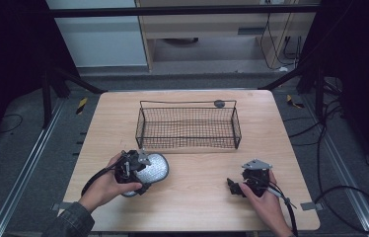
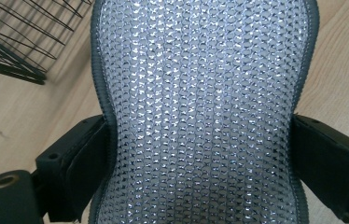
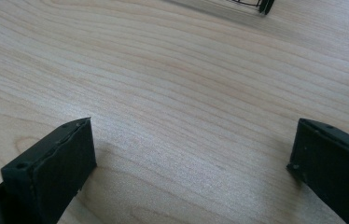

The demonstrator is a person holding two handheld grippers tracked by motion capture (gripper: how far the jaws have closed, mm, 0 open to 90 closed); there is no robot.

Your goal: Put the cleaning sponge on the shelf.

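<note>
A silver mesh pad [image 1: 156, 168] with a grey sewn edge lies at the table's front left. My left gripper [image 1: 142, 174] is shut on it. In the left gripper view the pad [image 2: 200, 93] runs up between the jaws, which press in on its two sides and pinch it narrower [image 2: 200, 168]. My right gripper [image 1: 233, 186] rests low at the front right, held by a hand. Its jaws stand wide apart, with bare wood between them [image 3: 191, 163], so it is open.
A black wire basket [image 1: 187, 104] with nothing in it stands at the middle back of the wooden table [image 1: 197, 207]. Its corner shows close to the pad [image 2: 14, 46] and far off in the right gripper view [image 3: 261, 5]. Cables trail over the floor at the right.
</note>
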